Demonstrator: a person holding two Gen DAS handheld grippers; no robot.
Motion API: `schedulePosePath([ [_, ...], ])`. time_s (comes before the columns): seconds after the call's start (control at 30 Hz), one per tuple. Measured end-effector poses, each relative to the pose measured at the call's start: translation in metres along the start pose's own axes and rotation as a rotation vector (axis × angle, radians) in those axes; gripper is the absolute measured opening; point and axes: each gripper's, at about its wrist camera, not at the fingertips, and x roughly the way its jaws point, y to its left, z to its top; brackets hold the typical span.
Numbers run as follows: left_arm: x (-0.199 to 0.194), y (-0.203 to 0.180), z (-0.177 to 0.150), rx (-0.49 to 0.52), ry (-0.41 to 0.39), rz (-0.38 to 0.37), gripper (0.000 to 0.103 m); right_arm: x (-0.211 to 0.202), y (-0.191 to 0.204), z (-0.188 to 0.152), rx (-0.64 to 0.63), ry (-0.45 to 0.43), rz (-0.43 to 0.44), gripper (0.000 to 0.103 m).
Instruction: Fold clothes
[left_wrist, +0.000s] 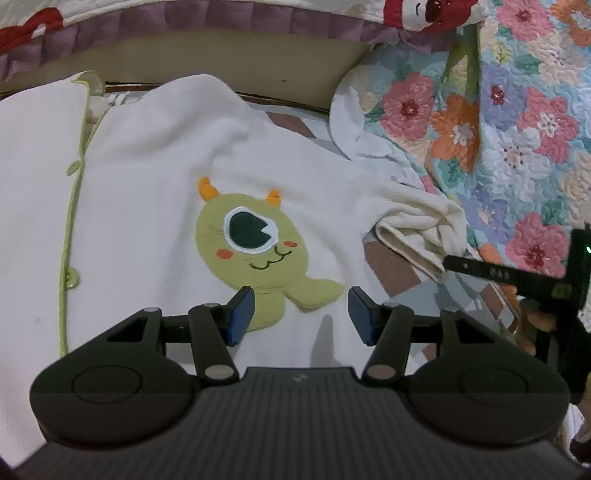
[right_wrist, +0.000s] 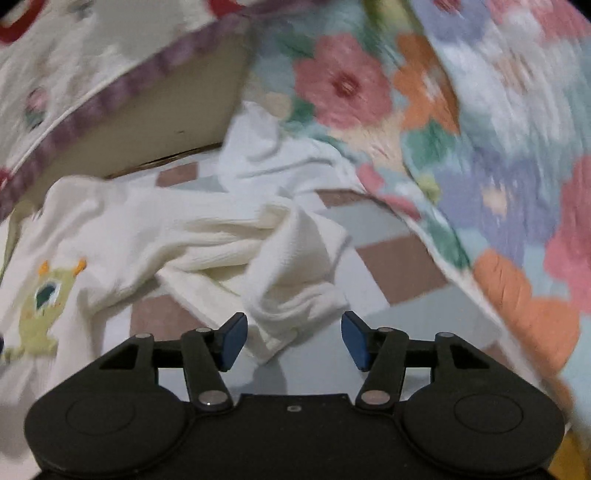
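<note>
A white child's top (left_wrist: 155, 177) with a green one-eyed monster patch (left_wrist: 255, 251) and a lime-trimmed button front lies spread on the bed. My left gripper (left_wrist: 301, 317) hovers open just above the patch's lower edge, nothing between its blue pads. The top's sleeve (left_wrist: 413, 229) lies bunched at the right. In the right wrist view that crumpled sleeve (right_wrist: 295, 266) lies just ahead of my right gripper (right_wrist: 293, 338), which is open, the cuff end reaching between its blue pads (right_wrist: 232, 341). The monster patch (right_wrist: 40, 306) shows at the left. The right gripper's body (left_wrist: 569, 288) shows in the left wrist view's right edge.
A floral quilt (left_wrist: 517, 122) is heaped along the right side. A beige bed frame (left_wrist: 221, 55) with a purple-edged cover (left_wrist: 240, 18) runs across the back. The checked sheet (right_wrist: 388, 266) shows beneath the sleeve. The right wrist view is motion-blurred.
</note>
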Motion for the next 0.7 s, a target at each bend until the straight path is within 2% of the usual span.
schedulePosePath([
  [0.1,0.015,-0.008,0.011,0.020,-0.010,-0.039,0.055,0.019,-0.010,0.009,0.159,0.044,0.097,0.064],
  [0.13,0.025,-0.013,0.016,0.048,-0.005,-0.038,0.055,0.026,-0.008,0.012,0.173,0.041,0.117,0.064],
  [0.17,0.035,-0.020,0.022,0.082,0.003,-0.036,0.055,0.033,-0.002,0.015,0.134,0.036,0.106,0.060],
  [0.2,0.047,-0.028,0.027,0.124,0.018,-0.040,0.055,0.039,0.004,0.018,0.083,0.032,0.080,0.023],
  [0.23,0.058,-0.036,0.032,0.171,0.036,-0.048,0.055,0.041,0.014,0.024,-0.002,0.026,0.019,0.012],
  [0.3,0.077,-0.049,0.040,0.251,0.059,-0.026,0.055,0.029,0.025,0.040,-0.135,-0.016,-0.039,0.011],
  [0.33,0.085,-0.055,0.043,0.290,0.069,-0.011,0.055,0.014,0.030,0.051,-0.218,-0.070,-0.095,0.011],
  [0.43,0.101,-0.053,0.055,0.245,0.070,0.039,0.055,-0.030,0.046,0.079,-0.523,-0.271,-0.330,0.010],
  [0.5,0.107,-0.051,0.058,0.217,0.068,0.051,0.055,-0.040,0.047,0.086,-0.690,-0.347,-0.489,0.010],
  [0.53,0.109,-0.051,0.058,0.213,0.073,0.058,0.055,-0.037,0.042,0.087,-0.728,-0.361,-0.556,0.009],
  [0.57,0.110,-0.051,0.057,0.216,0.078,0.063,0.055,-0.034,0.035,0.089,-0.750,-0.360,-0.606,0.010],
  [0.67,0.111,-0.048,0.051,0.227,0.086,0.072,0.055,-0.011,-0.004,0.099,-0.657,-0.209,-0.586,0.010],
  [0.7,0.111,-0.047,0.049,0.230,0.089,0.075,0.055,-0.003,-0.020,0.102,-0.576,-0.155,-0.555,0.010],
])
